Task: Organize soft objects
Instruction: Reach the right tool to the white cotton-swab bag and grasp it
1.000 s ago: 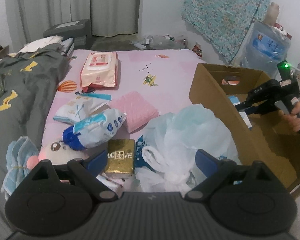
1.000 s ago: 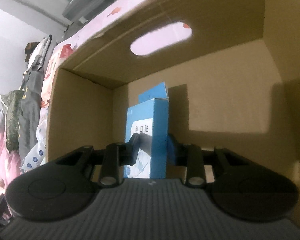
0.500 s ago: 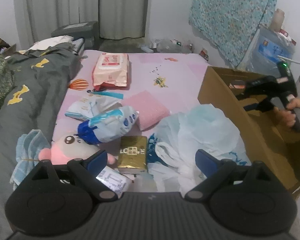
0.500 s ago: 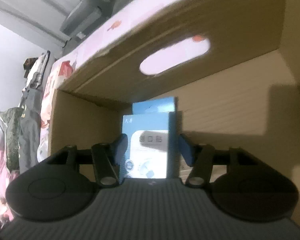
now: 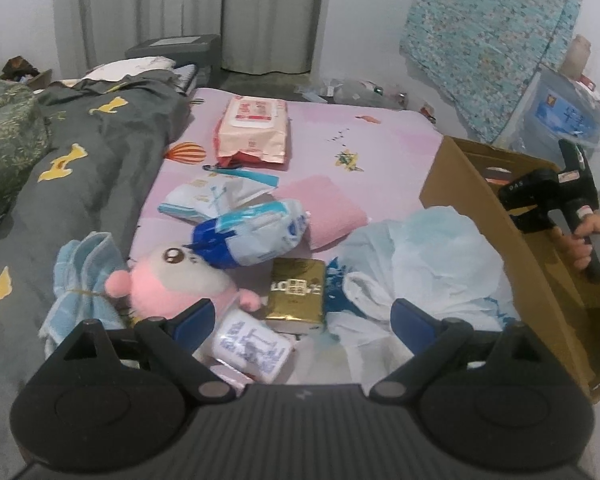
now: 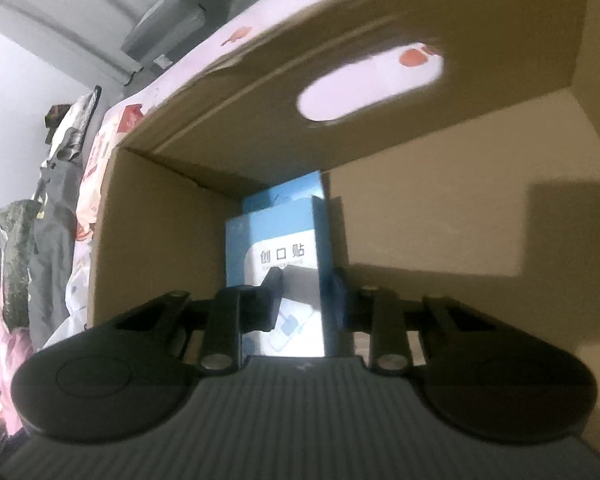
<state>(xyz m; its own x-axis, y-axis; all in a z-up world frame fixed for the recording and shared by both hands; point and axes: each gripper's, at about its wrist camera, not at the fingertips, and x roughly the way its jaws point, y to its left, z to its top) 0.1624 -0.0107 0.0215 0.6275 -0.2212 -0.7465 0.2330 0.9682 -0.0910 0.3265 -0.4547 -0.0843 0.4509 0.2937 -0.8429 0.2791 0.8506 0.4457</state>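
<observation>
**Right claw on blue box inside carton; left claw wide over bed pile**

Right wrist view: right claw [image 6: 306, 296] is down inside the brown cardboard carton [image 6: 440, 216], its jaws just closed in and now narrow, pads against the sides of the upright blue rectangular plaster box [image 6: 286, 240], w/ a second blue box behind it at the far wall. Oval handle hole shows pink bed beyond.

Left wrist view gives what that one can't: left claw [image 5: 300, 320] gaping wide, holding nothing, above the soft pile on the pink bedsheet [image 5: 380, 148]. Near it: pink-and-white plush toy [image 5: 172, 280], gold foil tissue pack [image 5: 298, 292], crumpled white plastic bag [image 5: 432, 264]. Farther: blue-white wipes pack [image 5: 256, 232], pink folded cloth [image 5: 328, 208]. Carton stands right of pile; a hand [image 5: 592, 236] grips the right tool's handle over it.
</observation>
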